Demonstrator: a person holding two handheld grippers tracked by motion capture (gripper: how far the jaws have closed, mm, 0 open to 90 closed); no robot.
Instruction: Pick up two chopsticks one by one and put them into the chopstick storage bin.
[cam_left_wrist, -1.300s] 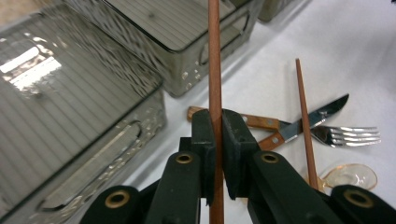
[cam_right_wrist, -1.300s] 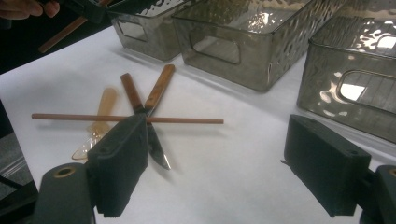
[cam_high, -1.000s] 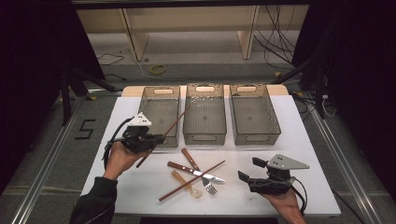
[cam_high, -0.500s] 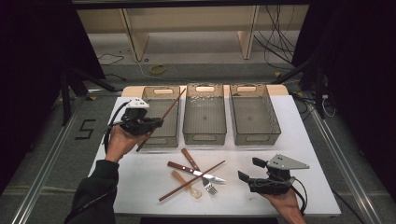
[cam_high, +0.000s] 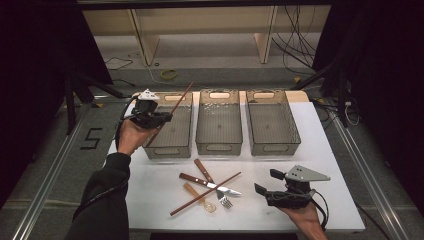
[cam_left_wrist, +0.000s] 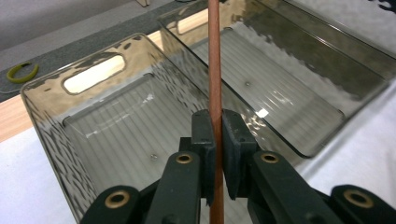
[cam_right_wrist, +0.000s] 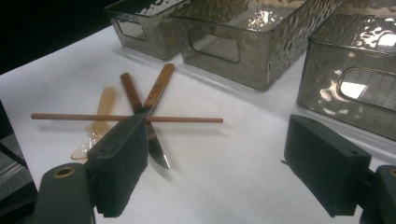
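The left gripper (cam_high: 159, 118), closed on a chopstick (cam_high: 176, 109), has carried it above the left bin (cam_high: 167, 149); the right gripper (cam_high: 267, 192) waits open; release seems next.

Black two-jaw grippers: left gripper (cam_high: 159, 118), right gripper (cam_high: 268, 186). Brass-coloured rivets at the jaw pivots. Grey three-cornered top plates. Black trailing cables. Dark long sleeve (cam_high: 102, 200) on left arm, possibly black.
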